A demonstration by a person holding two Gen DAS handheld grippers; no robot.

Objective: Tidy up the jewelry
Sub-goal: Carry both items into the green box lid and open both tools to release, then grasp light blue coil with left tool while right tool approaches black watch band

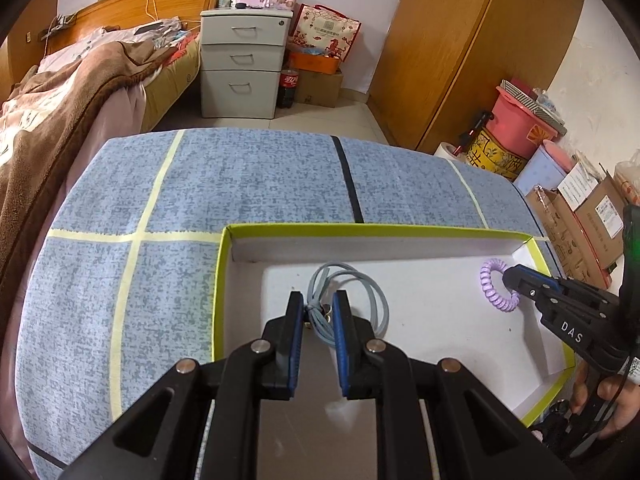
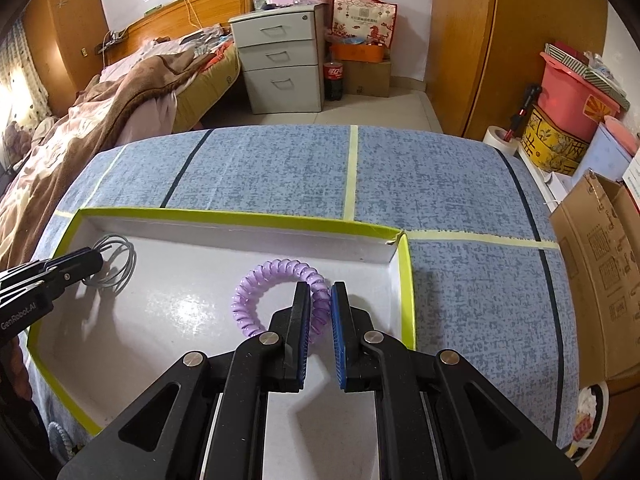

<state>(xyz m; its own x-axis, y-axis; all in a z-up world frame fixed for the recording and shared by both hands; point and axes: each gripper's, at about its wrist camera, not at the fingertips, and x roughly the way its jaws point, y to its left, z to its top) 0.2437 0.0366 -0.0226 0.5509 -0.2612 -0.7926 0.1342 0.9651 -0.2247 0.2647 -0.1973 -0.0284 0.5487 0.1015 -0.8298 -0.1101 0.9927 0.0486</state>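
Note:
A shallow white box with a lime-green rim (image 1: 224, 264) (image 2: 406, 280) lies on the blue-grey table. A grey cord necklace (image 1: 356, 300) (image 2: 116, 264) lies looped inside the box at its left. My left gripper (image 1: 318, 304) (image 2: 98, 258) straddles its knotted part, jaws narrowly apart around the cord. A purple spiral bracelet (image 1: 494, 288) (image 2: 272, 276) lies at the box's right. My right gripper (image 2: 320, 296) (image 1: 510, 276) has its jaws closed in on the bracelet's right side.
The blue-grey table top (image 1: 248, 176) carries yellow and black tape lines. A bed (image 1: 60, 112) is at the left, a grey drawer unit (image 1: 240, 64) behind, a wooden wardrobe (image 1: 460, 40) and stacked boxes and tubs (image 1: 560, 184) at the right.

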